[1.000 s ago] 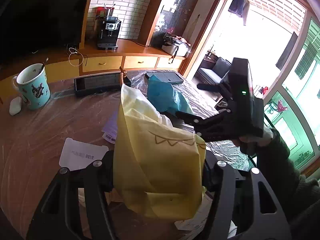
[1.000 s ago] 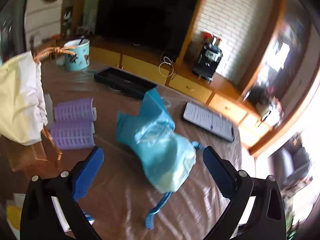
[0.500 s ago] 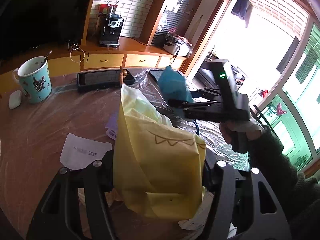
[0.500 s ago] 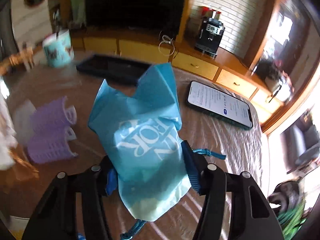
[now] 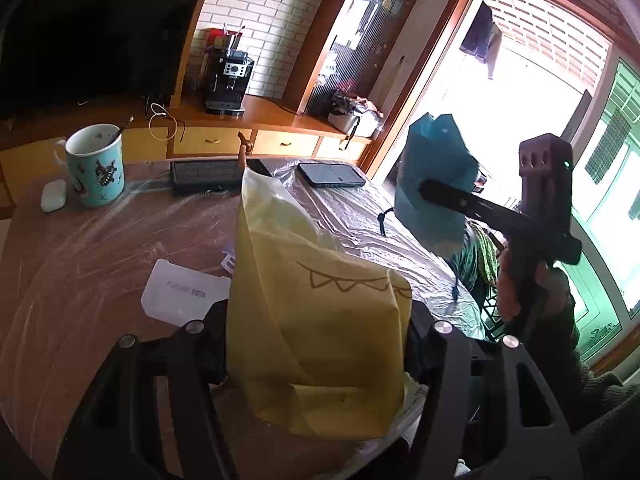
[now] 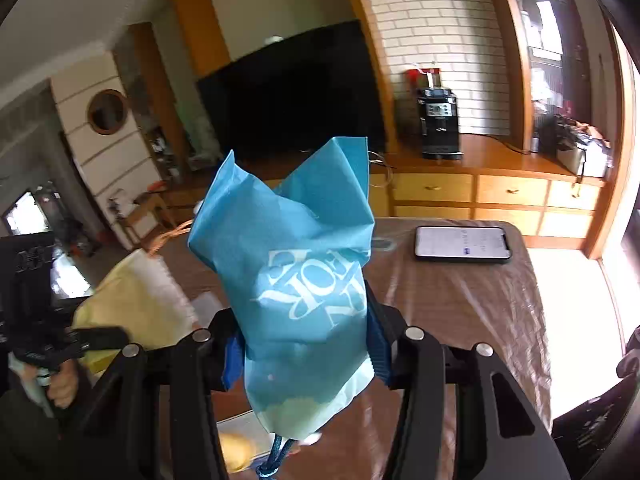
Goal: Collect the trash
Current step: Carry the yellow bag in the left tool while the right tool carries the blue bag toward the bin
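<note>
left wrist: left gripper (image 5: 316, 344) jaws clamped on yellow bag (image 5: 316, 320), held up as the collector; blue bag (image 5: 434, 192) lifted off surface (image 5: 100, 248) near its right edge.
right wrist: right gripper (image 6: 304, 344) jaws had just been closing, now gripping blue bag (image 6: 296, 280), probably bound for yellow bag (image 6: 132, 300).

Plastic-covered table (image 5: 80, 280) carries mug (image 5: 96, 166), phone (image 5: 331, 175), card (image 5: 184, 292).
</note>
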`<state>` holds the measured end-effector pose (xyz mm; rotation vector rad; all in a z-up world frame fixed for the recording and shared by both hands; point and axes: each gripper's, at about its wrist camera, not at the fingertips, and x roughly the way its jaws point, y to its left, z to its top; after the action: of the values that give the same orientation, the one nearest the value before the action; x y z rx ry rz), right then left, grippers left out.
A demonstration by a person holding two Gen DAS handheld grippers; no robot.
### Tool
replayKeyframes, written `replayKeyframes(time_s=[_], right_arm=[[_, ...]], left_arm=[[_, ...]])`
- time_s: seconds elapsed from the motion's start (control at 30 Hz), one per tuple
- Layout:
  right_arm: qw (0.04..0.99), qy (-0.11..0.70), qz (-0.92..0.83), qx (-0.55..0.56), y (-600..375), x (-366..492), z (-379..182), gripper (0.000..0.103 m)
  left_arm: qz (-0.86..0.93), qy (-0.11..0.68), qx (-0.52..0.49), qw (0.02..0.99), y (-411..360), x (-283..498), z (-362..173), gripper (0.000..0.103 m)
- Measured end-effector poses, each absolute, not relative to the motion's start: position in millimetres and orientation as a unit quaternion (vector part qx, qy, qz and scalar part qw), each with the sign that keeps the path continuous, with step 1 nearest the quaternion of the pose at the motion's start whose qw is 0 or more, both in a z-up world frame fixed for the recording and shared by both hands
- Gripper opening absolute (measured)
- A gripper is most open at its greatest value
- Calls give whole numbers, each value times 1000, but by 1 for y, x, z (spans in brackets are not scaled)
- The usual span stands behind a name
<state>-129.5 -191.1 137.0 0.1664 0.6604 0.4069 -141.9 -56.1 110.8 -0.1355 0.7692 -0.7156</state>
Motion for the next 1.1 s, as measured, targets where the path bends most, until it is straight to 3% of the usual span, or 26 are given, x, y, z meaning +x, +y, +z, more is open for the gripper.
replayKeyframes(time_s=[0.63,1.1], right_arm=[[882,331,333,51,-117,-295,137,49],[850,396,343,55,-107,-339,86,49]], left_arm=[[-347,347,-39,870,-24,-254,120,62],[-346,393,-13,852,-32,-316,83,63]])
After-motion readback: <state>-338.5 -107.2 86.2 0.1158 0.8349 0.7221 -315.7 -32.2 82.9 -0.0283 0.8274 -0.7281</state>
